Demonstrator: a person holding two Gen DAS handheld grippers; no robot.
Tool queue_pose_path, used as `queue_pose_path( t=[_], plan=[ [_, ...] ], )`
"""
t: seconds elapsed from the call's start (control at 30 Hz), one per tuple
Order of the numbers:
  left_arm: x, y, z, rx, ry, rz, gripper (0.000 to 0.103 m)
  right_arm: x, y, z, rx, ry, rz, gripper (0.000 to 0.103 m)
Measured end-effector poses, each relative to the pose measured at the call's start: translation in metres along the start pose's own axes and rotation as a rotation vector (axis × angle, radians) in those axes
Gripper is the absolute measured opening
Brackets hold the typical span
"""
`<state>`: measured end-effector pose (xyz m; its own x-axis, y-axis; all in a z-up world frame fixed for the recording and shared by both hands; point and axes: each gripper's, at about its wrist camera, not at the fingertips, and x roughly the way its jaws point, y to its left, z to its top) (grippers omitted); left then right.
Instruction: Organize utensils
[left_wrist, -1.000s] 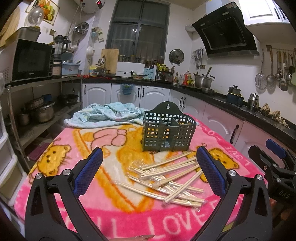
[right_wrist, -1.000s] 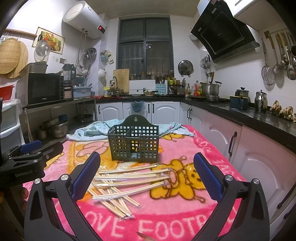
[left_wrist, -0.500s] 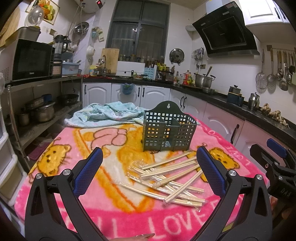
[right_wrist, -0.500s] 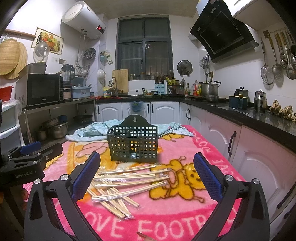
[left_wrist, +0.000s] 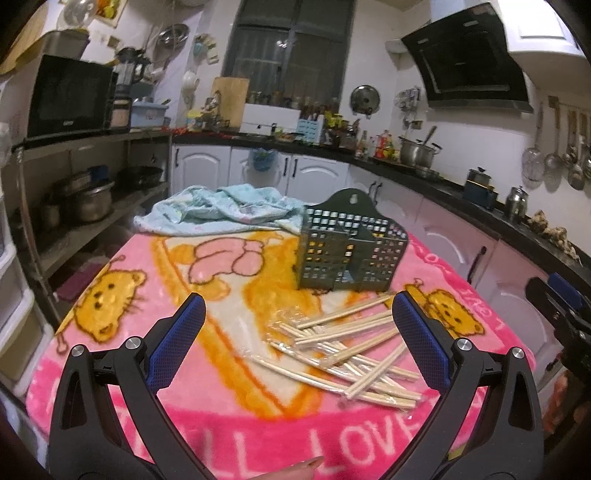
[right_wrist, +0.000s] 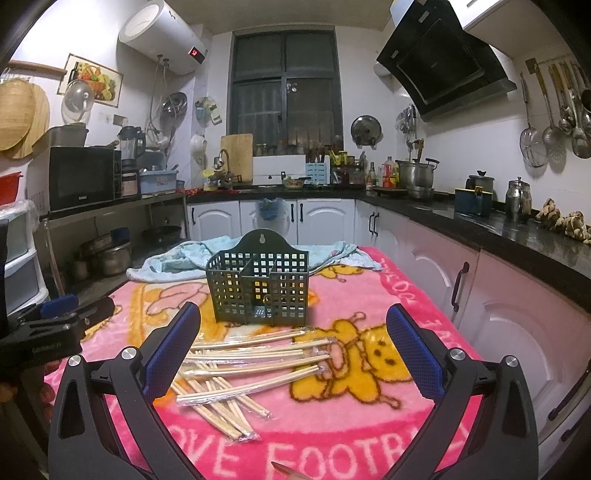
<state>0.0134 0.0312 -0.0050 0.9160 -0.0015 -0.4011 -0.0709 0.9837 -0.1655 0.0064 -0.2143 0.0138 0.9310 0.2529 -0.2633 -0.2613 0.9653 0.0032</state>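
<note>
A dark green perforated utensil holder (left_wrist: 351, 251) stands upright on the pink blanket-covered table (left_wrist: 122, 284); it also shows in the right wrist view (right_wrist: 258, 286). Several plastic-wrapped pairs of wooden chopsticks (left_wrist: 347, 350) lie in a loose pile in front of it, also in the right wrist view (right_wrist: 251, 363). My left gripper (left_wrist: 295, 314) is open and empty, hovering short of the pile. My right gripper (right_wrist: 293, 321) is open and empty, above the pile's near side. Each gripper shows at the other view's edge, the right one (left_wrist: 557, 306) and the left one (right_wrist: 62, 314).
A crumpled light-blue cloth (left_wrist: 221, 212) lies behind the holder at the table's far edge. White cabinets with a black countertop (right_wrist: 480, 229) run close along the table's right side. A shelf with pots (left_wrist: 85, 203) stands at the left.
The left gripper's view has shifted slightly right and tilted; the holder and chopsticks sit a little further right in it. The right gripper has barely moved. Both stay open.
</note>
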Motion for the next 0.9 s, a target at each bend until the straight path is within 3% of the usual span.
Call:
queue_pose_path(
  t=[0.33, 0.57, 0.9],
  plan=[
    [0.004, 0.057, 0.02, -0.133, 0.018, 0.056, 0.093, 0.026, 0.016, 0.018, -0.04, 0.114, 0.09, 0.098],
    [0.023, 0.082, 0.02, -0.195, 0.112, 0.087, 0.093, 0.065, 0.013, 0.03, -0.005, 0.205, 0.127, 0.098],
    [0.063, 0.088, -0.005, -0.289, 0.305, -0.026, 0.089, 0.122, -0.014, 0.025, 0.004, 0.327, 0.068, 0.098]
  ],
)
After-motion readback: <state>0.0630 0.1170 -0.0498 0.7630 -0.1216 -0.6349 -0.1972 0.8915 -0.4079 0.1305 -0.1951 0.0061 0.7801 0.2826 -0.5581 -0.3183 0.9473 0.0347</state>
